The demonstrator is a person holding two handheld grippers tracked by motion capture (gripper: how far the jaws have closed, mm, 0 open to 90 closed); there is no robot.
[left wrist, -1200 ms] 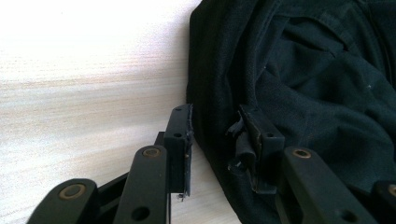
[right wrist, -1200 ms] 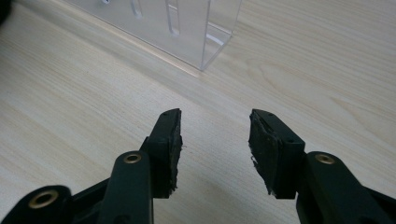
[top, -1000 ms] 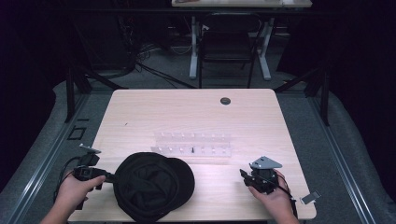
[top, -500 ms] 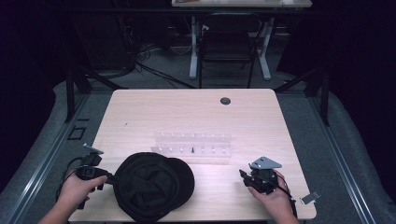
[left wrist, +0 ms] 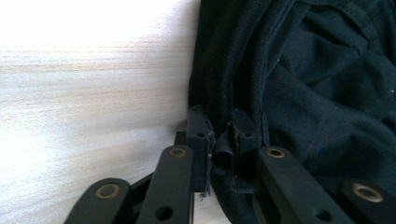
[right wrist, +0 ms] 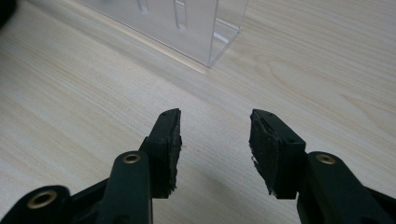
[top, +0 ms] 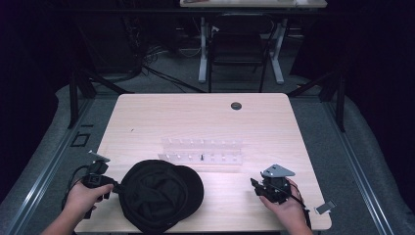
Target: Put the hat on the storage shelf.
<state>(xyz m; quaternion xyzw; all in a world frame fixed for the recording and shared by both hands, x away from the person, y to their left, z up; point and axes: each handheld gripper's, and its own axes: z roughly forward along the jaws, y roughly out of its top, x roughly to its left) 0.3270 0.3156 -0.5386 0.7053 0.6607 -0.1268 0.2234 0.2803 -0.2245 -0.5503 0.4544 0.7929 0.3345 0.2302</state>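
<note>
A black cloth cap lies at the front left of the wooden table, its round crown bunched and its brim toward the middle. My left gripper sits at the cap's left rim, shut on a fold of the black fabric; in the left gripper view the cloth fold is pinched between the two jaws. My right gripper rests at the front right, apart from the cap. Its jaws stand open over bare wood with nothing between them.
A clear plastic rack with several slots lies across the table's middle, and its corner is just ahead of the right gripper. A small dark round disc sits near the far edge. A chair and desk legs stand beyond the table.
The left gripper and the cap's left rim have shifted very slightly; the right gripper has stayed in place.
</note>
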